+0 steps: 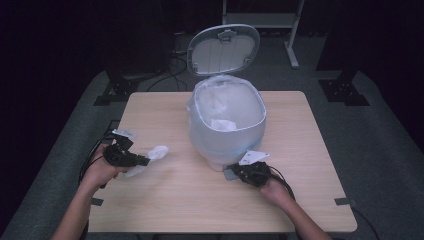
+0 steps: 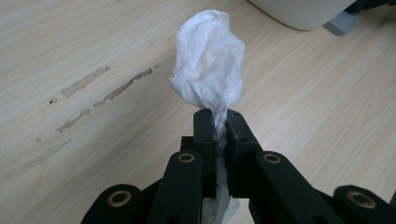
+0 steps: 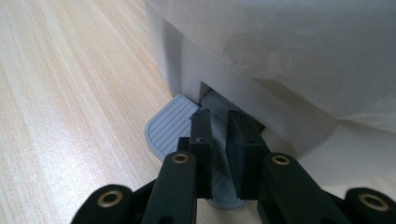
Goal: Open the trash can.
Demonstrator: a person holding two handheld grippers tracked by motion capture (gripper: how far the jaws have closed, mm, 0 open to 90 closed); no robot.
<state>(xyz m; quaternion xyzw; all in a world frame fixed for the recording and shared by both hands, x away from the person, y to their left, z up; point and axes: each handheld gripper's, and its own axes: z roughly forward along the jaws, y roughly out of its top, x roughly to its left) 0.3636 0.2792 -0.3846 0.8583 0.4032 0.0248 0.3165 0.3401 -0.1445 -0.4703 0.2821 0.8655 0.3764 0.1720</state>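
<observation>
White tissue (image 2: 208, 60) lies near the bin (image 1: 227, 125), pedal (image 3: 175, 126) between.

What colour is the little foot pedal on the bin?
The pedal is grey with thin ridged lines, clearest in the right gripper view.

The bench (image 1: 165, 205) is pale wood-grain laminate, smooth and matt, with scuffed streaks. The white wad (image 2: 208, 56) looks like thin, crumpled tissue or plastic film; the bin (image 1: 225, 142) is smooth pale plastic lined with a cloudy film bag, its grey pedal (image 3: 170, 126) ribbed. Both claws look like matt black plastic with brass-coloured rivets.
</observation>
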